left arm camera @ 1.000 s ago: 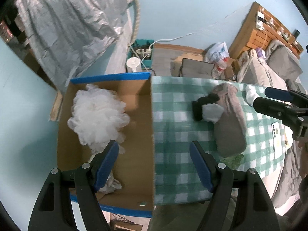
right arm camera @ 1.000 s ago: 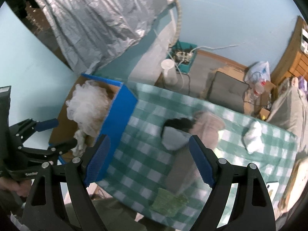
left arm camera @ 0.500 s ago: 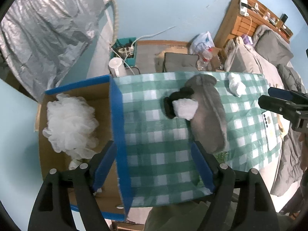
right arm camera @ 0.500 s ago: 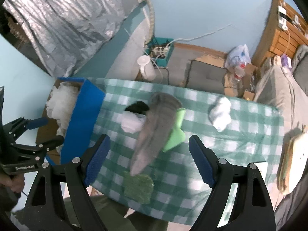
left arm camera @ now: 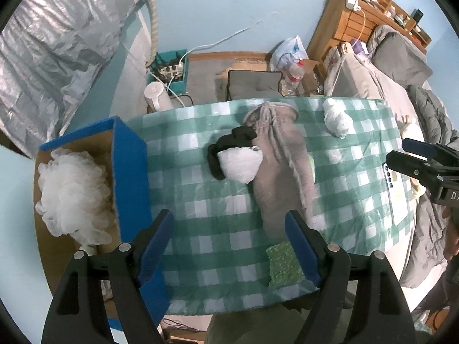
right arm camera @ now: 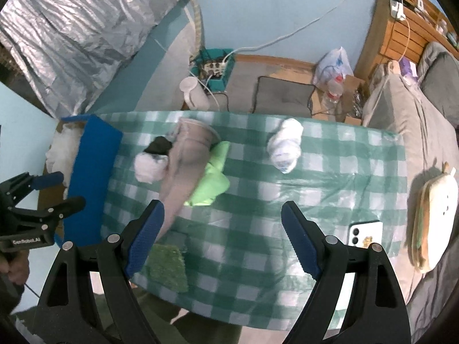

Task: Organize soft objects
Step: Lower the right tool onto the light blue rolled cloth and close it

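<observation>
On the green checked table (left arm camera: 206,212) (right arm camera: 258,200) lie a long grey cloth (left arm camera: 282,172) (right arm camera: 186,166), a black sock (left arm camera: 229,146) (right arm camera: 159,144), a white bundle (left arm camera: 241,164) (right arm camera: 150,167), a bright green cloth (right arm camera: 213,176), a white rolled bundle (left arm camera: 337,119) (right arm camera: 285,146) and a dark green scrub pad (left arm camera: 284,263) (right arm camera: 167,263). A white mesh puff (left arm camera: 73,195) (right arm camera: 61,149) sits in the blue-rimmed cardboard box (left arm camera: 130,177) (right arm camera: 91,177) at the left. My left gripper (left arm camera: 229,243) (right arm camera: 57,189) hangs open above the table's near edge beside the box. My right gripper (right arm camera: 222,240) (left arm camera: 401,152) is open and empty above the table's near right part.
A phone (right arm camera: 364,233) (left arm camera: 397,189) lies at the table's right end. A plush cushion (right arm camera: 433,223) rests on the grey bed (right arm camera: 416,132) to the right. Beyond the table's far edge, the floor holds a grey cushion (left arm camera: 252,81), bottles, a white jug (left arm camera: 156,96) and a power strip.
Both grippers have travelled rightward from the box over the table and sunk a little. The box has slid to the left edge of both views. Both jaws stay wide and empty.
</observation>
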`<action>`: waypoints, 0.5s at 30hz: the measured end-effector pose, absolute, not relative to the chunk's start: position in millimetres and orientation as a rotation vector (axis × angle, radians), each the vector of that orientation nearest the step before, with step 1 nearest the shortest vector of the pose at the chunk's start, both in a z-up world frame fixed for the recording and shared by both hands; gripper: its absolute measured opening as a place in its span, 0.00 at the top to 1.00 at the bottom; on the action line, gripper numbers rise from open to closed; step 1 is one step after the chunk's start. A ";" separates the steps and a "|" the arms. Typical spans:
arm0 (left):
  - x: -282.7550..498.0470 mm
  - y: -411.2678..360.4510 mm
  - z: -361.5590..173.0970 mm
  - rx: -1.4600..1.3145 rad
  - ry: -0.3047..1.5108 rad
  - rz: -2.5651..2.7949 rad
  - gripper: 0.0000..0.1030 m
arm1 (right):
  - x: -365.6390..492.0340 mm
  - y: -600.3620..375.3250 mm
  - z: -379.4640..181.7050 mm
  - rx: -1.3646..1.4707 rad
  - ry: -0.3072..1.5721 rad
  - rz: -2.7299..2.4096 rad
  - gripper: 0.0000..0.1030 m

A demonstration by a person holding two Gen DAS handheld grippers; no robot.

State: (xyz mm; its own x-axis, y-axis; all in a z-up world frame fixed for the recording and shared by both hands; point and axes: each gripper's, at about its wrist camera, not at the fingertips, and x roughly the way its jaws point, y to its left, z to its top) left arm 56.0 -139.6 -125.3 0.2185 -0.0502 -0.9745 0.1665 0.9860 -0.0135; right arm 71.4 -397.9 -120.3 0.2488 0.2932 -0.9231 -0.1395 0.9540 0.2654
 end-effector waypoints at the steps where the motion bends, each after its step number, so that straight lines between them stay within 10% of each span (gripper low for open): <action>1: 57.5 -143.0 -126.5 0.108 1.343 -0.150 0.22 | 71.7 -400.5 -122.4 0.141 1.290 0.292 0.18; 15: 88.8 -172.8 -156.6 0.114 1.385 -0.143 0.22 | 100.6 -425.6 -160.8 0.124 1.334 0.252 0.18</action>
